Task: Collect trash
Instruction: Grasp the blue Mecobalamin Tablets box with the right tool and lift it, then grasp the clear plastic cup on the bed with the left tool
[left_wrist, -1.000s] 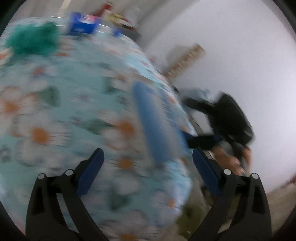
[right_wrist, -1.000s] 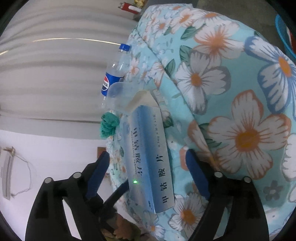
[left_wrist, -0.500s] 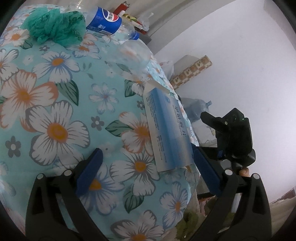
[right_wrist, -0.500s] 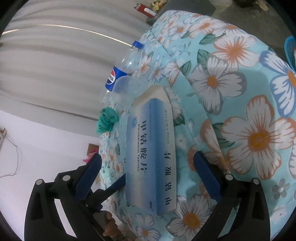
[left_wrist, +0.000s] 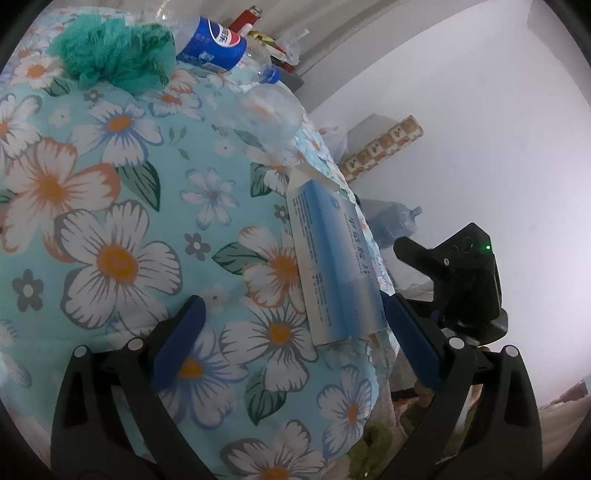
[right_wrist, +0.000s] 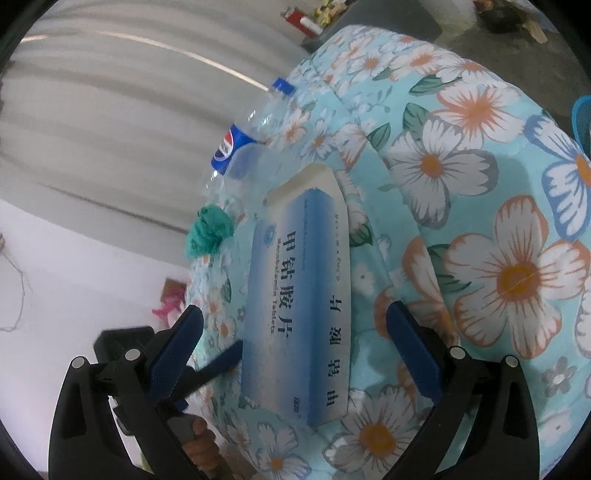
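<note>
Floral cloth (left_wrist: 118, 206): fills left and centre of frame; edge drops off at right.
Tablet box (right_wrist: 295, 314): flat at that edge, lower centre.
Right gripper (right_wrist: 295, 354): jaws apart, straddling box, untouched.
Left gripper (left_wrist: 291, 343): jaws apart, box end between them.

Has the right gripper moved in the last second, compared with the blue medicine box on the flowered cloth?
Yes. The right gripper has advanced toward the medicine box, whose near end now lies between the open fingers. The box sits unmoved beside the clear cup.
</note>
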